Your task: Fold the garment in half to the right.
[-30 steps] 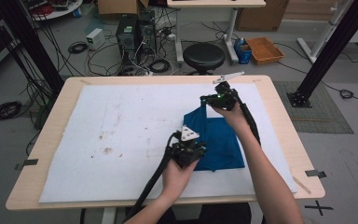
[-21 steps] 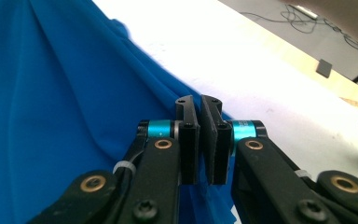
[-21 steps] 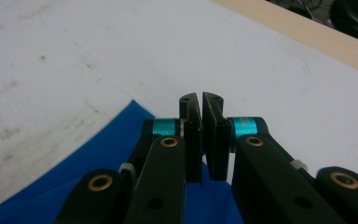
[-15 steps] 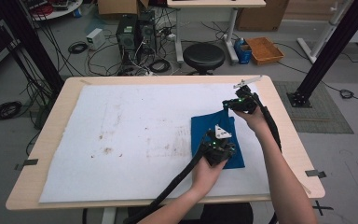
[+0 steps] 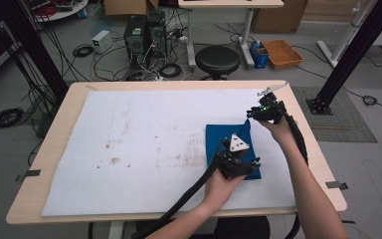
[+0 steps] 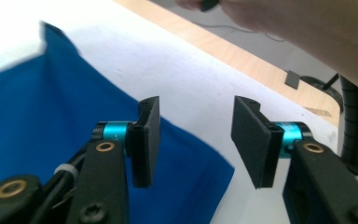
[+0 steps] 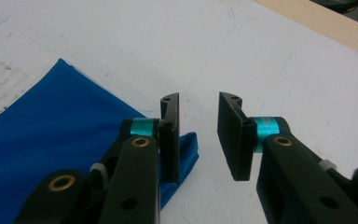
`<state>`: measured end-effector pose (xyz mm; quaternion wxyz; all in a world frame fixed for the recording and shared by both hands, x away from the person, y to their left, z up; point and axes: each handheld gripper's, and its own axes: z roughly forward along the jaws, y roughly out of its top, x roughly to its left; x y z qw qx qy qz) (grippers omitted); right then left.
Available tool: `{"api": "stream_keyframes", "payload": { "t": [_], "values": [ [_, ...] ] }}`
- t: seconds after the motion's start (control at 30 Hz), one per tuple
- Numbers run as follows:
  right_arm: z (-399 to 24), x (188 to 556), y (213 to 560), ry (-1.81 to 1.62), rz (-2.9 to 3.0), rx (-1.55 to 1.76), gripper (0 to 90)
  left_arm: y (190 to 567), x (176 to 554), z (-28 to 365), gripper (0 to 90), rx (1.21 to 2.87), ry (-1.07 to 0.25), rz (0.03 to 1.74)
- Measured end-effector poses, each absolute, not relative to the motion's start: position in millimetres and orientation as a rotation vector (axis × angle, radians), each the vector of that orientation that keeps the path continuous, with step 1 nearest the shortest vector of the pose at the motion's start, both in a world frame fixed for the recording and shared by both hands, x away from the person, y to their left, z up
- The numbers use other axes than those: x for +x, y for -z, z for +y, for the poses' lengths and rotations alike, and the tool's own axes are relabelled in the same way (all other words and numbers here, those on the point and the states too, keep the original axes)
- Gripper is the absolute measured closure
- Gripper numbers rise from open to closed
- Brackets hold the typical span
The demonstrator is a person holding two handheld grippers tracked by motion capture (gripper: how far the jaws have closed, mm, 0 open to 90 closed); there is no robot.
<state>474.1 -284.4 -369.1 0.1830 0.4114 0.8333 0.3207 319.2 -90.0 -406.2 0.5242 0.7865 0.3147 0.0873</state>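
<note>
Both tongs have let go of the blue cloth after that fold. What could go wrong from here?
1. The left tongs have just opened, with one pad over the blue cloth; pulling away low could drag the fold open.
2. The right tongs, just opened too, sit beside a raised corner; it may spring up or catch on a pad.
3. The cloth lies near the right side of the table, so a snag could pull it off the mat.

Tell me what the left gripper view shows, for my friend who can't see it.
Two black jaws of the left gripper stand open with nothing between them, just above the edge of a blue cloth lying on a white table cover.
</note>
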Motion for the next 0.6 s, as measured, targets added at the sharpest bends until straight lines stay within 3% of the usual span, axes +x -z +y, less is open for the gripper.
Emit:
{"api": "stream_keyframes", "payload": {
  "t": [0.1,0.33,0.6],
  "values": [
    [-288.9,460.1,364.4,-0.945,2.311,1.155,64.1,398.2,317.5,-62.4,49.9,1.87,-0.247,0.753],
    [-299.1,425.6,378.1,-1.054,2.326,1.296,64.0,390.1,317.8,11.2,47.7,1.848,-0.382,0.837],
    [-308.9,348.7,401.9,-1.17,2.297,1.316,60.5,385.7,312.0,78.8,46.9,1.789,-0.483,0.929]
  ]
}}
